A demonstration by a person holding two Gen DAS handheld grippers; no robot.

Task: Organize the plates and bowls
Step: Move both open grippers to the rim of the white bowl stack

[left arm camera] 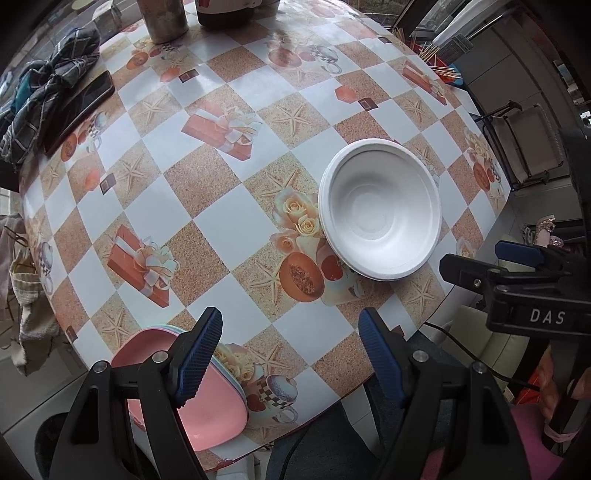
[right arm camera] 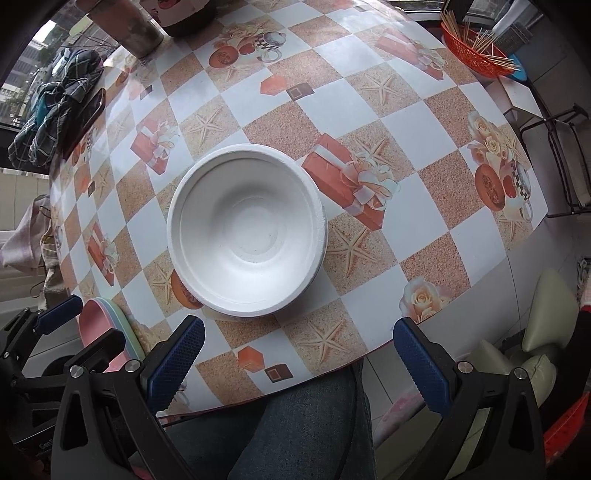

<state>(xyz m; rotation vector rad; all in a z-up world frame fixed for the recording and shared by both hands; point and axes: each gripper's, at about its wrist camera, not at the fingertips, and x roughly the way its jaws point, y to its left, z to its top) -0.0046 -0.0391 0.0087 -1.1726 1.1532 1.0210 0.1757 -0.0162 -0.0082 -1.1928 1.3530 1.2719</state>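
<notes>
A stack of white foam bowls stands upright on the patterned table, right of centre in the left wrist view and centred in the right wrist view. A stack of pastel plates, pink on top, lies at the table's near left edge; it also shows in the right wrist view. My left gripper is open and empty, above the near edge, its left finger over the pink plate. My right gripper is open and empty, just in front of the bowls.
A dark phone, a checked cloth, a metal cup and a dark pot sit at the far side. A red basket of sticks stands far right. My knees are below the table edge.
</notes>
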